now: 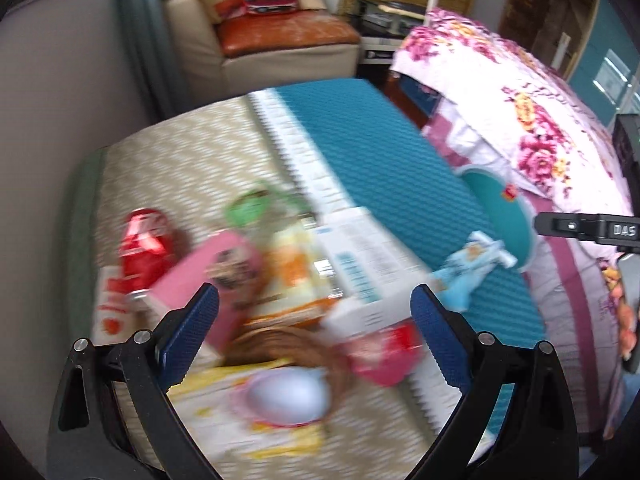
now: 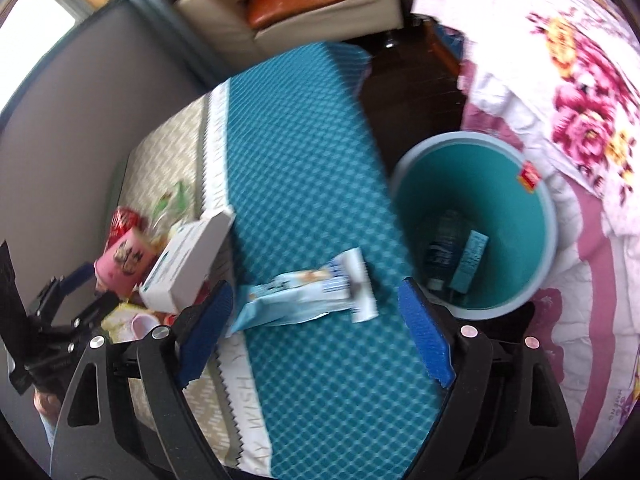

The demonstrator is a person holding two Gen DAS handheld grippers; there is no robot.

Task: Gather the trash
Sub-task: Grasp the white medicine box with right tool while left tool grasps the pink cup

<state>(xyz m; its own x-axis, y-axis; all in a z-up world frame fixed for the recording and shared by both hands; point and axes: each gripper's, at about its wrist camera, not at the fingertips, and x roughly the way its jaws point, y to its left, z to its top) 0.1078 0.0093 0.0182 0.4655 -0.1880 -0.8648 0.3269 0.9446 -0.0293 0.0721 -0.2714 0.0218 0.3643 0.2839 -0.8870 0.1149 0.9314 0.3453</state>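
My left gripper (image 1: 316,304) is open and hangs over a blurred heap of trash: a red can (image 1: 142,248), a pink box (image 1: 192,280), a white carton (image 1: 360,264), a green wrapper (image 1: 248,208) and a white cup (image 1: 288,396). Nothing is between its pads. My right gripper (image 2: 316,316) is open just above a light blue wrapper (image 2: 304,296), which lies flat on the teal mat (image 2: 296,160). To the right of it stands the teal bin (image 2: 516,216), with a bottle (image 2: 440,244) and a small blue box (image 2: 470,260) inside.
The heap lies on a beige mat (image 1: 180,160) against a grey wall (image 1: 60,100). A floral quilt (image 2: 580,100) borders the bin on the right. A sofa (image 1: 280,40) stands at the far end. My left gripper (image 2: 94,290) shows at the left edge of the right wrist view.
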